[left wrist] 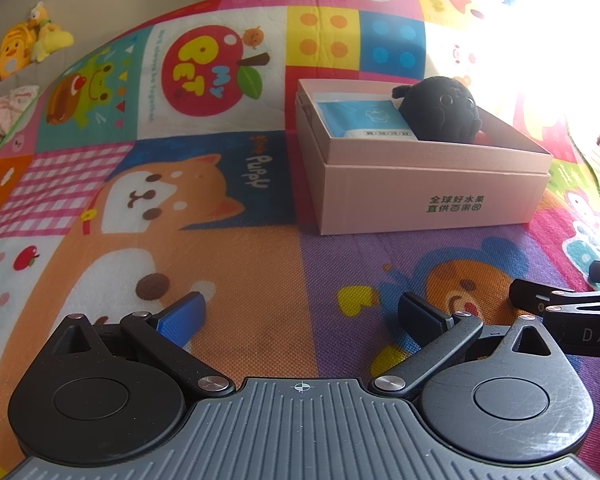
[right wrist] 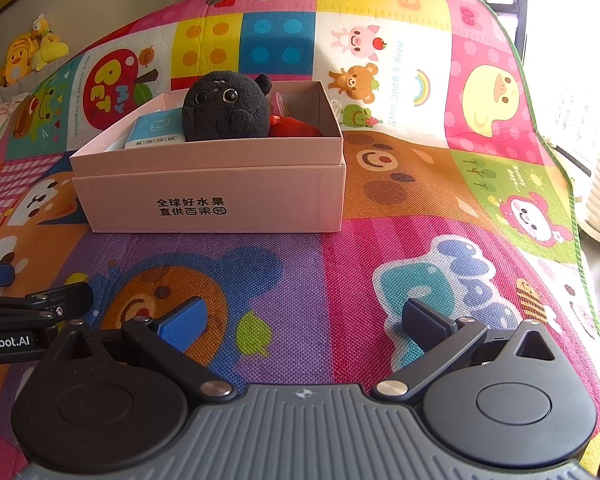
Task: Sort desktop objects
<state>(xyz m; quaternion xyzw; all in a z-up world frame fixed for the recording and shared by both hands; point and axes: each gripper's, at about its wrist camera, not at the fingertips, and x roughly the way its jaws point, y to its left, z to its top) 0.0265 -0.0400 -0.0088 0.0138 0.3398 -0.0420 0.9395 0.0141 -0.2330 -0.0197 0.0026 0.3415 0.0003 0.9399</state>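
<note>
The left gripper (left wrist: pixel 300 312) hangs over the play mat (left wrist: pixel 240 280) with its jaws wide and nothing between them; the right gripper (right wrist: pixel 304 316) beside it is equally wide and bare. Ahead of both stands the pink box (right wrist: pixel 216 196), open-topped. Inside it, a black plush toy (right wrist: pixel 226 106) sits upright, a blue tissue pack (right wrist: pixel 156 128) to its left and something red (right wrist: pixel 296 128), possibly another toy, half hidden to its right.
</note>
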